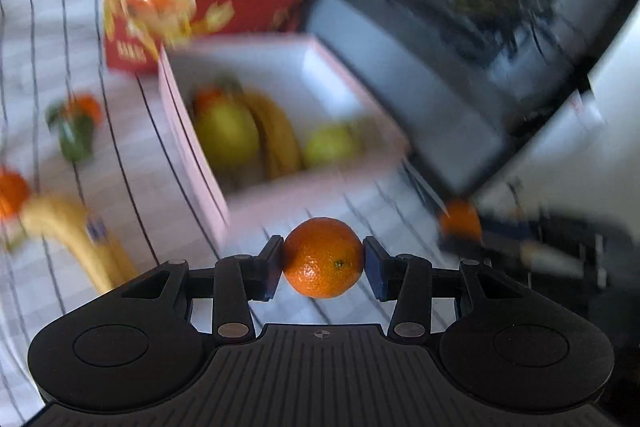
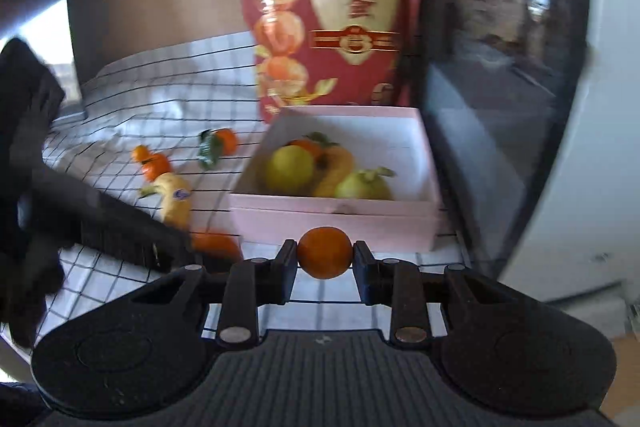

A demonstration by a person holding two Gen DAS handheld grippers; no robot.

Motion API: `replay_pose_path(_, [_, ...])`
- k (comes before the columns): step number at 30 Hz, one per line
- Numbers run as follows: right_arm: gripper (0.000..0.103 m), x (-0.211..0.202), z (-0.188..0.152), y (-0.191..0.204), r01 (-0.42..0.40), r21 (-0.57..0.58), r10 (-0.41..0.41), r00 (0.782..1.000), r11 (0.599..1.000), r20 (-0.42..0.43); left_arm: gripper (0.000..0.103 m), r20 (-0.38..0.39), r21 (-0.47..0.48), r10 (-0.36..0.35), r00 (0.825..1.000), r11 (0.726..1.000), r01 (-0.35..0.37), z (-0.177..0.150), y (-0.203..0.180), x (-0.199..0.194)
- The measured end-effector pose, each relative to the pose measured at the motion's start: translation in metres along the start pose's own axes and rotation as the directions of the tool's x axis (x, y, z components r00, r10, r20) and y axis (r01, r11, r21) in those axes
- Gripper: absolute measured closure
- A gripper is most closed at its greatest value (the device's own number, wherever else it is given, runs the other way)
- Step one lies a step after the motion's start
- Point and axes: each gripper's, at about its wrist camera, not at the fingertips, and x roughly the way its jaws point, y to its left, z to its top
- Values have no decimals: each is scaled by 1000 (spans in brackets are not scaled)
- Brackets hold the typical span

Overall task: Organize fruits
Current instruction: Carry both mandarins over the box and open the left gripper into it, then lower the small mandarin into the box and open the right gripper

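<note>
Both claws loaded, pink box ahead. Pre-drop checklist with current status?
1. Left claw gripping its mandarin: ok, pads on both sides.
2. Right claw gripping its mandarin: ok, squarely pinched.
3. Free space in the pink box: ok, bare floor toward the back and right of the pears and bananas.
4. Claws above the box rim: not ok, both short of the near wall.
5. The two claws clear of each other: cannot tell, frames blurred.
6. Loose fruit left on the checked cloth: not ok, a banana and mandarins remain.
</note>
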Motion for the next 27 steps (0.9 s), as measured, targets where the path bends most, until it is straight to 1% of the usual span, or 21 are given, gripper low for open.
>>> replay_pose_path(2, [74, 1, -3, -7, 9, 32, -9, 1000, 999, 0, 55, 36, -13, 20, 999, 1000, -20, 17, 4, -2])
replay_pose_path(4, [74, 4, -6, -11, 7, 60, -7, 1000, 998, -5, 55, 55, -31, 36, 998, 999, -34, 32, 9, 4])
replay_pose_path(6, [74, 7, -10, -11, 2, 73, -1, 1000, 997, -8, 55, 50, -57, 53, 997, 997, -50, 44, 13, 20])
replay_pose_path(9, [74, 9, -15, -11, -2, 74, 4, 1000, 997, -19, 55, 21, -101, 90, 996, 991, -87, 53, 23, 43])
replay_pose_path(12, [74, 10, -17, -14, -1, 78, 3, 1000, 997, -25, 56, 1, -97, 115, 993, 989, -115, 52, 21, 48])
replay_pose_path(13, [74, 11, -18, -16, -1, 82, 3, 1000, 997, -27, 56, 10, -92, 119, 993, 989, -117, 51, 21, 46])
replay_pose_path(15, [74, 11, -20, -17, 0, 87, 3, 1000, 996, -30, 56, 44, -92, 110, 993, 990, -106, 51, 23, 39])
replay_pose_path(18, [74, 15, -21, -18, -1, 90, 5, 999, 996, -38, 56, 91, -132, 92, 992, 988, -80, 54, 29, 27])
replay_pose_path(20, [74, 19, -21, -17, -9, 86, 12, 999, 996, -41, 56, 125, -157, 101, 987, 984, -81, 51, 34, 16])
replay_pose_path(23, [74, 23, -17, -15, -20, 72, 23, 999, 997, -42, 56, 152, -195, 104, 983, 978, -74, 39, 41, -1])
replay_pose_path(27, [74, 31, 0, -14, -49, 44, 51, 998, 998, -31, 56, 142, -233, 136, 981, 967, -100, 5, 52, -18])
